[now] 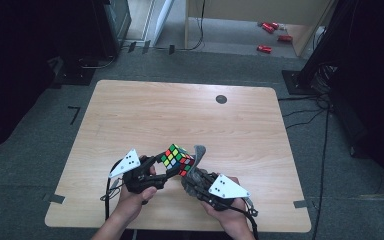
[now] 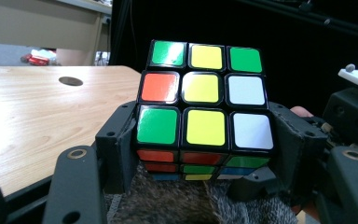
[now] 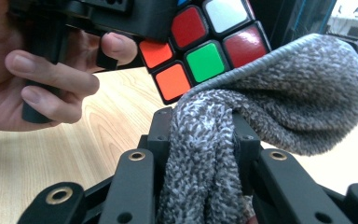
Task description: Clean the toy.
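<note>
Jaws of our left gripper (image 2: 200, 154) clamp the puzzle cube (image 2: 204, 109) above the table (image 1: 145, 115); right gripper (image 3: 205, 154) jaws pinch a grey cloth (image 3: 261, 102) against its side. Wiping step, we judge; next, rub across the face.

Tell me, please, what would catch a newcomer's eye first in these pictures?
The scrambled puzzle cube stands out first, bright against the pale wooden table, clamped in the left gripper above the table's near edge. Right beside it, the right gripper is shut on a grey knitted cloth whose bulging end lies against the cube's side. Farther off, some small red things lie on the floor beyond the table.
</note>
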Demonstrator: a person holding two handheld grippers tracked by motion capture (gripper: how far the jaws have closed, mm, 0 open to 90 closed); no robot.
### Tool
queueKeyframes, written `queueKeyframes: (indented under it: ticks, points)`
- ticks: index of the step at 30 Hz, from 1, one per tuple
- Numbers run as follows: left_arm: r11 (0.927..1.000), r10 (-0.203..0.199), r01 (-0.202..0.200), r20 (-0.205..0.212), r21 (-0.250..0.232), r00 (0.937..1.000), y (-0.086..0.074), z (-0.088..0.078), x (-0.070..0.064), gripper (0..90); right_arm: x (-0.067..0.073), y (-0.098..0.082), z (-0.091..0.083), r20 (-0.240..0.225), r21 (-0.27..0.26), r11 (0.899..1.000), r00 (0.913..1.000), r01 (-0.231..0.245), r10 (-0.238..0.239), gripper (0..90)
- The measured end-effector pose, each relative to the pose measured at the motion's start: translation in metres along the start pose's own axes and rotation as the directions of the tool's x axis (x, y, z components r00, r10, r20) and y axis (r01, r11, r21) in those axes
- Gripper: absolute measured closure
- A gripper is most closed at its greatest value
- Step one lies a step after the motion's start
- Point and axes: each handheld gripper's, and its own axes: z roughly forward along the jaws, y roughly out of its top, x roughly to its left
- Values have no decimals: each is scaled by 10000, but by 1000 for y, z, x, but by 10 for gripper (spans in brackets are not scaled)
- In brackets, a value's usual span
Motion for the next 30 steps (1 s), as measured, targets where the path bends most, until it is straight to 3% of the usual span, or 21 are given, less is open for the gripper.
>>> queueKeyframes:
  ticks: [3,6,8,10,12,13,16,18,20,23,27,29,30]
  points:
    - [10000,-24,24,-63,-35,10000,1,-2,1,348,8,-1,5,-404,124,9994,9987,329,-323,688]
    - [10000,11,-11,-217,1,9998,1,-2,2,348,20,-4,12,-991,483,9947,9914,910,-859,684]
    - [10000,-3,4,-270,20,9996,1,-2,3,348,21,-4,13,-1074,710,9932,9906,923,-843,678]
    - [10000,30,-29,-384,42,9993,1,-2,4,348,12,-5,11,-639,837,9943,9961,664,-611,677]
    - [10000,-30,33,-470,55,9989,0,-2,5,348,-3,-9,6,227,1085,9938,9994,231,-257,678]
    - [10000,-59,63,-507,76,9987,0,-2,6,348,-12,-12,4,764,1262,9920,9971,-91,-5,681]
    - [9998,-51,65,-638,212,9979,-1,-2,8,348,-35,-25,-3,1880,1723,9788,9791,-1105,775,672]
    - [9995,-112,132,-697,283,9975,-2,-1,9,348,-44,-32,-5,2158,2006,9688,9712,-1456,1012,625]
    - [9992,-152,179,-726,365,9972,-3,0,10,348,-49,-35,-5,2453,2078,9631,9622,-1713,1182,513]
    - [9986,-194,237,-907,465,9957,-3,1,11,348,-49,-31,-8,2786,1725,9716,9541,-1617,1094,405]
    - [9963,-434,533,-1401,679,9892,-4,1,16,348,-51,-15,-19,3194,946,9897,9449,-1077,723,316]
    - [9945,-610,729,-1498,754,9868,-5,1,19,348,-49,-8,-23,3107,474,9953,9482,-847,659,287]
    - [9936,-673,800,-1504,794,9863,-5,2,19,348,-46,-5,-23,2909,286,9973,9551,-681,569,275]
